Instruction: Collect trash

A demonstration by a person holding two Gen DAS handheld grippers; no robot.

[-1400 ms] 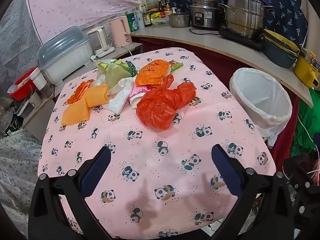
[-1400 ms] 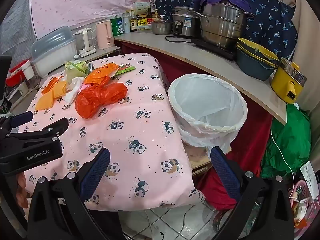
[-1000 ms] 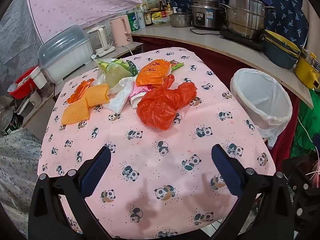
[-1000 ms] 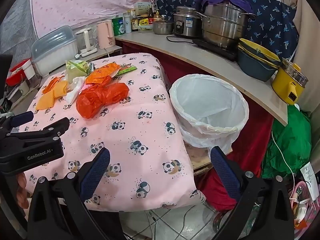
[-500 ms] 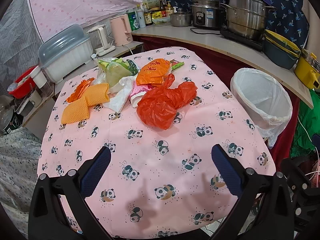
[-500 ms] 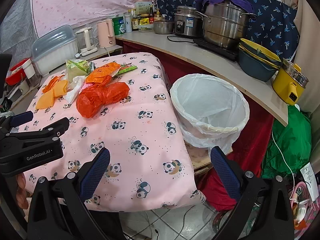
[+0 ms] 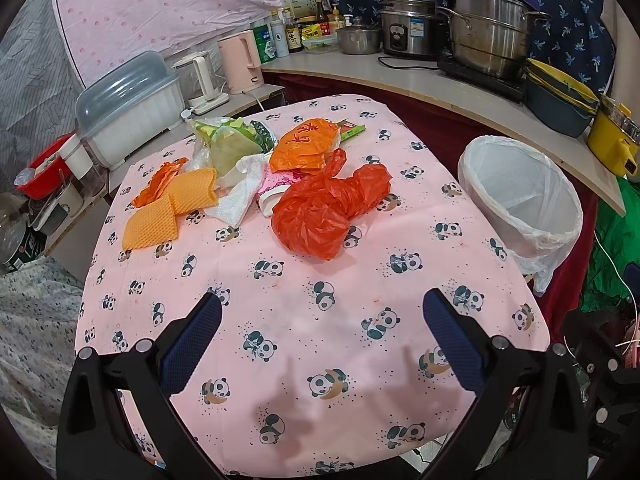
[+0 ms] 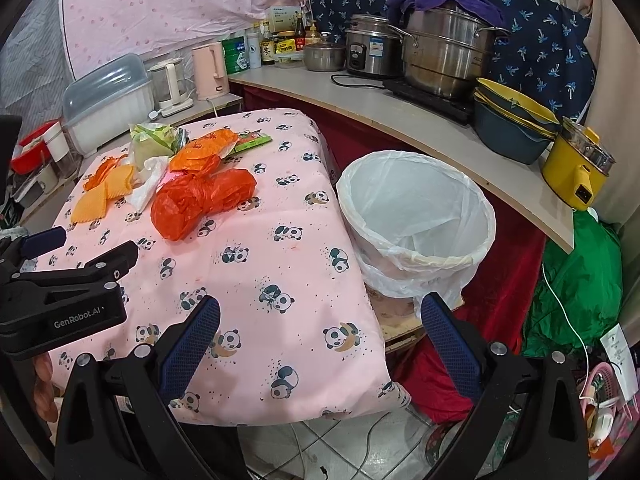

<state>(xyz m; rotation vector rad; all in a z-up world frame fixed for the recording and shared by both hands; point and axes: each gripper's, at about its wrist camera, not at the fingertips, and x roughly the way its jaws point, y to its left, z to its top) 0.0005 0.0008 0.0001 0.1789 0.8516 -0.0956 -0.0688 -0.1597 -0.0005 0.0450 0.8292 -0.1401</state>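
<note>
A heap of trash lies at the far side of the pink panda tablecloth (image 7: 304, 320): a crumpled red plastic bag (image 7: 324, 210), an orange bag (image 7: 306, 146), orange waffle wrappers (image 7: 168, 208), white tissue (image 7: 240, 196) and a green-white bag (image 7: 228, 144). The red bag also shows in the right wrist view (image 8: 196, 202). A bin lined with a white bag (image 8: 416, 216) stands right of the table, empty. My left gripper (image 7: 320, 340) is open and empty over the near table. My right gripper (image 8: 320, 340) is open and empty over the table's right corner.
A counter (image 8: 400, 120) behind the bin holds steel pots, a rice cooker, bowls and a yellow cooker. A covered dish rack (image 7: 128, 108) and kettles stand beyond the table on the left. A green bag (image 8: 576, 280) and cables lie on the floor at right.
Both views have crept slightly forward toward the table. Nothing on the table has moved and both grippers stay open.
</note>
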